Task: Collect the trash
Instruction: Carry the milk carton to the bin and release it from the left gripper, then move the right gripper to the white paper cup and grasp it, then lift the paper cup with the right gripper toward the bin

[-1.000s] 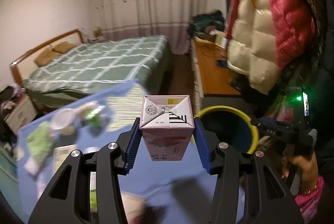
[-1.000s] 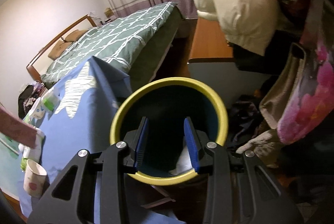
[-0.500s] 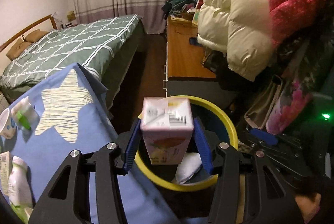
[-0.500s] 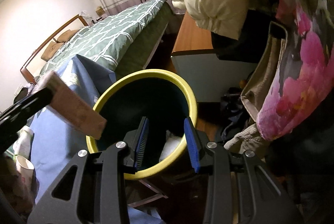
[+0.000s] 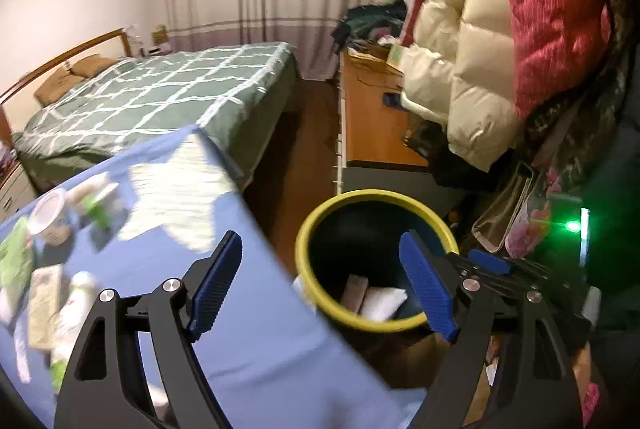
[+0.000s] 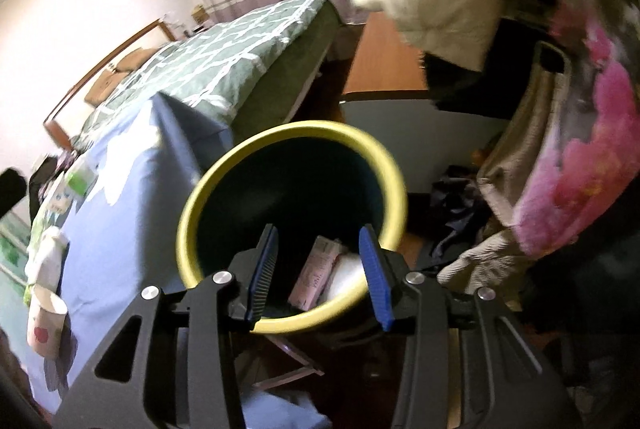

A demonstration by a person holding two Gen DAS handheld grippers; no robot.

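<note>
— Where is the trash?

— The pink rectangular milk carton (image 6: 318, 271) lies inside the yellow-rimmed dark round bin (image 6: 390, 173), leaning against a white crumpled wad (image 6: 348, 275); the left wrist view shows the same carton (image 5: 355, 287) at the bottom of the bin (image 5: 320, 221).

— And the tools?

— The left tool (image 5: 322, 287), blue pads spread wide and empty, hangs over the gap between bin and the blue star-print cloth-covered desk (image 5: 256, 329). The right tool (image 6: 320, 271), jaws moderately apart, holds nothing above the bin's mouth.

— What remains on the desk?

— A white paper cup (image 6: 44, 325) and blurred wrappers (image 5: 44, 293).
</note>
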